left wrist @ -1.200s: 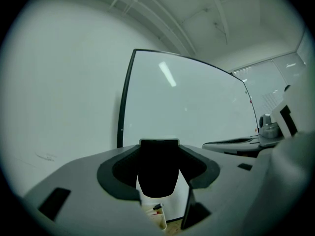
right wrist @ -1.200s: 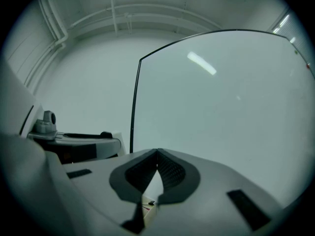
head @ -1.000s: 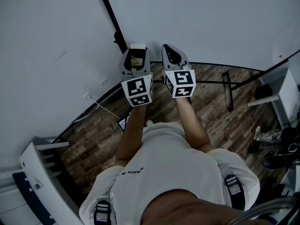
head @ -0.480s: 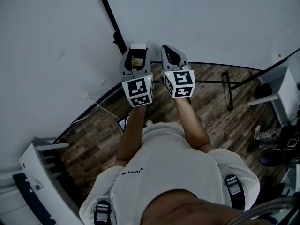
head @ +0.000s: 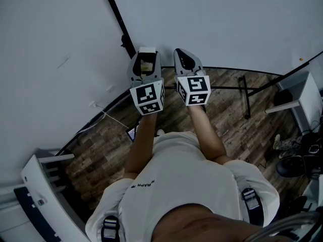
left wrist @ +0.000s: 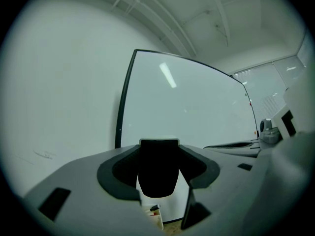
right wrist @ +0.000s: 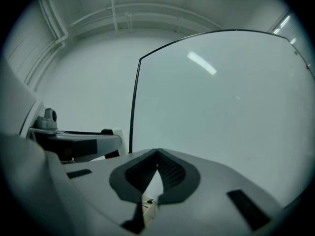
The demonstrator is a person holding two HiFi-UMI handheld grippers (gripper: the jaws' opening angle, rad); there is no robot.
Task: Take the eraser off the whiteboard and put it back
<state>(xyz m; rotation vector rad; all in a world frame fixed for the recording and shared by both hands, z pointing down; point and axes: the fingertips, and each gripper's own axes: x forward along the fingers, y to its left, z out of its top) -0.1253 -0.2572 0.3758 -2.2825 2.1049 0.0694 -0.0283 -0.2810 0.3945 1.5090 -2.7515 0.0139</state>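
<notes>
Left gripper (head: 147,54) unmoved, eraser (left wrist: 158,171) seemingly within

You wear a white short-sleeved T-shirt (head: 186,185) with small dark lettering and dark buckled straps (head: 252,201). Your left gripper (head: 147,53) and right gripper (head: 181,54) are grey, each carrying a black-and-white marker cube.

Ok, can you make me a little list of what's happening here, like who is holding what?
place: a person stands on a wood floor, facing a whiteboard
left gripper: closed on the eraser, pointing level at the whiteboard
right gripper: jaws together, nothing in them
eraser: a dark block with a pale edge, in the left gripper, not on the whiteboard
how the grippers sit: side by side in front of the person
</notes>
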